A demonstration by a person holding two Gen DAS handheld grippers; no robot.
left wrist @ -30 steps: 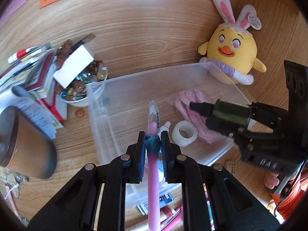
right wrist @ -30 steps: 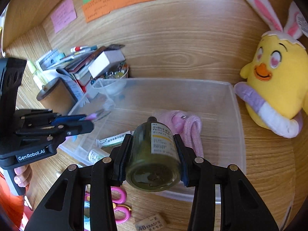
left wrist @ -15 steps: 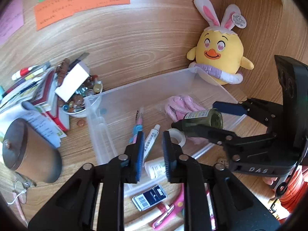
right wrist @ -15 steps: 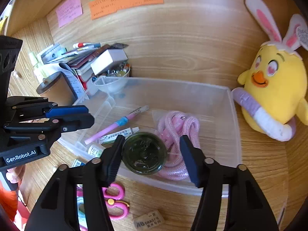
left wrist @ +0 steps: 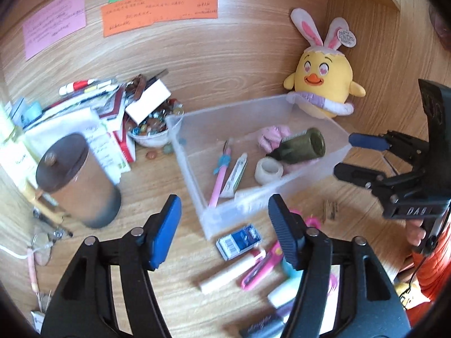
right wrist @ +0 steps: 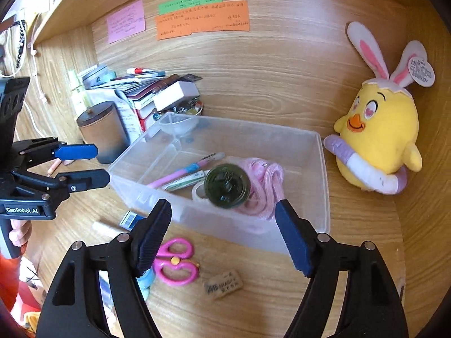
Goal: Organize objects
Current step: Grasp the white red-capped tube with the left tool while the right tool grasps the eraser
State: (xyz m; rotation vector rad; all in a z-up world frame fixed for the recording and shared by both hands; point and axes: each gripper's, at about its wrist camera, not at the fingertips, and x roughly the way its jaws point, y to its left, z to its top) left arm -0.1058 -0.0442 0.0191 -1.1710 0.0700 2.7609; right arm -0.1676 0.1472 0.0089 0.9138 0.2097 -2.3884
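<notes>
On the desk: a clear plastic bin (right wrist: 315, 197) sits between a pile of stationery and a yellow chick toy (right wrist: 377, 140).
Left gripper (left wrist: 222, 225): jaws opening, nothing between them; a second ago they were clamped on the pink pen.
Pink pen (left wrist: 221, 174): now lying in the bin beside a white tube (left wrist: 236, 173), apart from the left gripper.
Right gripper (right wrist: 222, 235): jaws opening and empty; a second ago they squeezed the green bottle.
Green bottle (right wrist: 227, 186): now lying on its side in the bin, against the pink cord (right wrist: 265, 188) and a tape roll (left wrist: 269, 170).
Both grippers: pulled back from the bin since the earlier pictures, so more of the desk shows.
Outside the bin: pink scissors (right wrist: 174, 262), a blue box (left wrist: 239, 240) and a brown canister (left wrist: 76, 180).
</notes>
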